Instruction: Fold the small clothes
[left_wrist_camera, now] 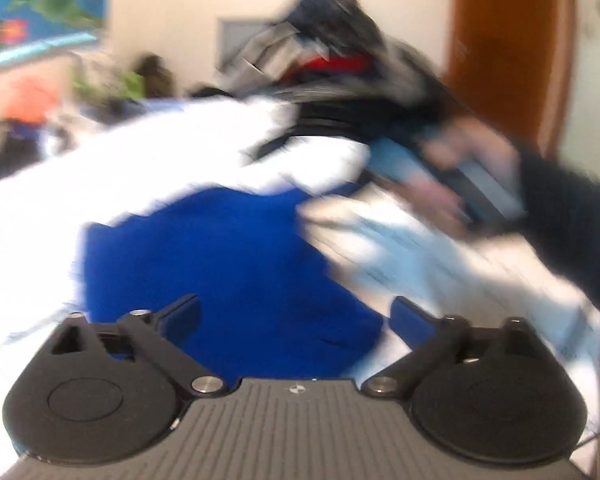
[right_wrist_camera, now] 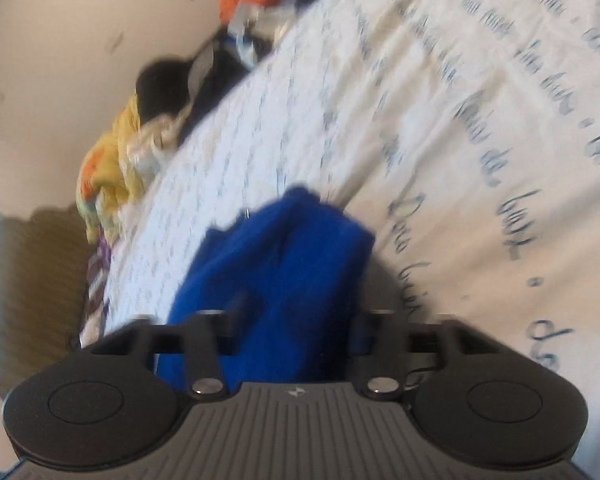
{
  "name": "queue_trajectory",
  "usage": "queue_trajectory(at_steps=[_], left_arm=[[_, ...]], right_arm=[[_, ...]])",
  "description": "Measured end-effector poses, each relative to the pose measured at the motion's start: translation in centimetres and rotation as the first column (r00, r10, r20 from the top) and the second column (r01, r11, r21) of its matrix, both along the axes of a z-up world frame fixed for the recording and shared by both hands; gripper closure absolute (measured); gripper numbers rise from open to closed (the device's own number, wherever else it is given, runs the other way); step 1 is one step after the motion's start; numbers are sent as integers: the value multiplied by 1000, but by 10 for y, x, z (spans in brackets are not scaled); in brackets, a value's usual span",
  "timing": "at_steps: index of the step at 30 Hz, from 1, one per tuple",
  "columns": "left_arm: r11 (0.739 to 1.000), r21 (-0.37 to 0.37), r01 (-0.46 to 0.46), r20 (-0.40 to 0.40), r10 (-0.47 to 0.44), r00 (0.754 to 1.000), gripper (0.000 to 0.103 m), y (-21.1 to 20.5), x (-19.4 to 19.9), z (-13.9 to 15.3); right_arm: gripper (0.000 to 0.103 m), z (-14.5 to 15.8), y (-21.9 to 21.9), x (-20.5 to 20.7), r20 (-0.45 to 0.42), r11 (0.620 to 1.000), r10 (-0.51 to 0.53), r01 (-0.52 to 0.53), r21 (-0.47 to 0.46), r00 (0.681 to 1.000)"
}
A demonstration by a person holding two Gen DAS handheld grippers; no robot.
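**Inspector:** Your left gripper (left_wrist_camera: 296, 312) stands wide, nothing pinched; the blue garment (left_wrist_camera: 228, 264) lies just beyond it at twelve o'clock on the printed sheet (right_wrist_camera: 440, 120).

**Operator:** And the right?

**Inspector:** Your right gripper (right_wrist_camera: 300, 316) is spread too, cloth between the jaws but unpressed. Risk: both views are blurred; close now and you may bunch the fabric, or catch the sheet.

walls: cream (right_wrist_camera: 52, 32) | door: brown wood (left_wrist_camera: 504, 40) | poster: blue, floral (left_wrist_camera: 40, 8) | bed sheet: white, blue script (right_wrist_camera: 480, 80) | clutter: heaped clothes (left_wrist_camera: 332, 44)
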State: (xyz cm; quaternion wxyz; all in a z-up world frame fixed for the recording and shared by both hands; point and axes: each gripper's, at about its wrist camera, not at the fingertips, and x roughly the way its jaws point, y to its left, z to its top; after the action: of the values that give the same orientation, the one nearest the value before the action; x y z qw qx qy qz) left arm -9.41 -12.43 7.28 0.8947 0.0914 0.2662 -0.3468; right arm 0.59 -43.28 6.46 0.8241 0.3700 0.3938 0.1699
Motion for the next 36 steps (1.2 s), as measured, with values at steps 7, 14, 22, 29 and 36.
queue_trajectory(at_steps=[7, 14, 22, 29, 36], left_arm=[[921, -119, -371, -328, 316, 890, 16, 60, 138, -15], [906, -130, -403, -464, 304, 832, 77, 70, 198, -29], [908, -124, -401, -280, 356, 892, 78, 126, 180, 33], [898, -99, -430, -297, 386, 873, 25, 172, 163, 27], [913, -75, -402, -485, 319, 814, 55, 177, 83, -33]], right_arm=[[0, -22, 18, 24, -74, 999, 44, -43, 7, 996], [72, -18, 73, 39, -30, 976, 81, -86, -202, 996], [82, 33, 120, 39, 94, 983, 180, -174, -60, 979], [24, 22, 146, 67, -61, 981, 164, -170, -97, 984], [24, 2, 131, -24, -103, 975, 206, -213, -58, 973]])
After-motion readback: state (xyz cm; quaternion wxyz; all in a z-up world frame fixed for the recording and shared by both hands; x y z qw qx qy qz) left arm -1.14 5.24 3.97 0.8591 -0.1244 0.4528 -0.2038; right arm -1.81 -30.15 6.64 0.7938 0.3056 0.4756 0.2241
